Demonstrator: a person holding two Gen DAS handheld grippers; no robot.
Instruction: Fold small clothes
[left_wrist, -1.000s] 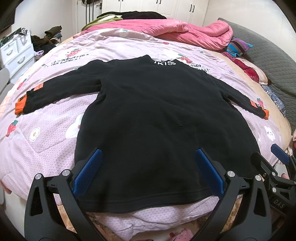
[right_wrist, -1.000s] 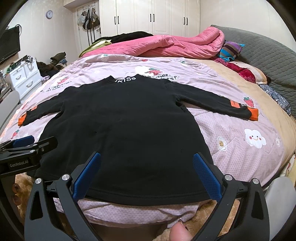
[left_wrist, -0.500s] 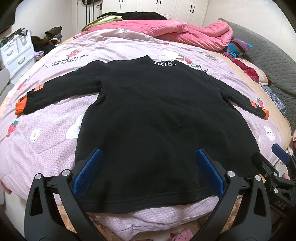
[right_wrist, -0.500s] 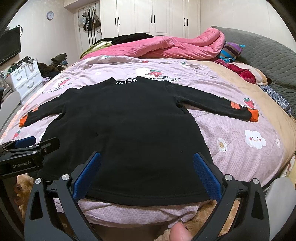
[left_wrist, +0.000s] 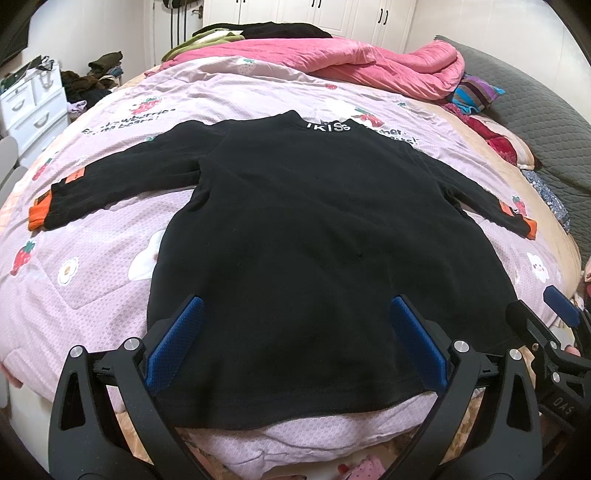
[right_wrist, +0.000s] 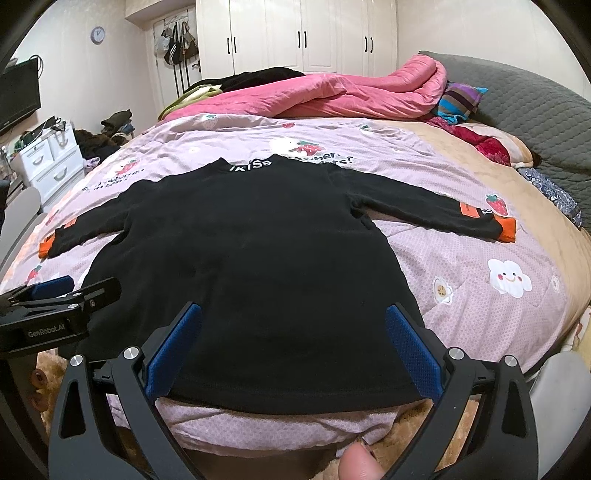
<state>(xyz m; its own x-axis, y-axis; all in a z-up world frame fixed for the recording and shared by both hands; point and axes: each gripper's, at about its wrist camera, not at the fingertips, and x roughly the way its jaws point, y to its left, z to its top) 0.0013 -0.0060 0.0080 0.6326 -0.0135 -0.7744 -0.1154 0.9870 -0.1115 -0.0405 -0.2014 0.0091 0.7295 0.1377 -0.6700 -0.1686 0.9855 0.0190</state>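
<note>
1. Left wrist view: the black top (left_wrist: 314, 251) lies flat and face down on the lilac quilt (left_wrist: 92, 266) of the bed, both sleeves spread out to the sides and the collar away from the camera. No fold shows yet, so I judge the task at its very start: sleeves, sides and the hem-to-collar fold all remain.
2. Same view: the left tongs (left_wrist: 295, 347) stand wide apart and hold nothing, hovering over the hem of the top. The right tongs (left_wrist: 554, 314) show at the top's right hem corner; from here I cannot tell their spread.
3. Same view: the hem lies just beside the near edge of the bed, so there is little quilt in front of the top. Bare quilt lies around the orange cuff (left_wrist: 37, 214) to the left of the top, and more beyond its collar.
4. Right wrist view: the right tongs (right_wrist: 291, 345) are also wide apart and empty above the top (right_wrist: 251, 266). A pink duvet (right_wrist: 332, 96) is heaped well beyond the collar, well apart from the top. Open quilt to the right of the top gives room to swing that sleeve inward.
</note>
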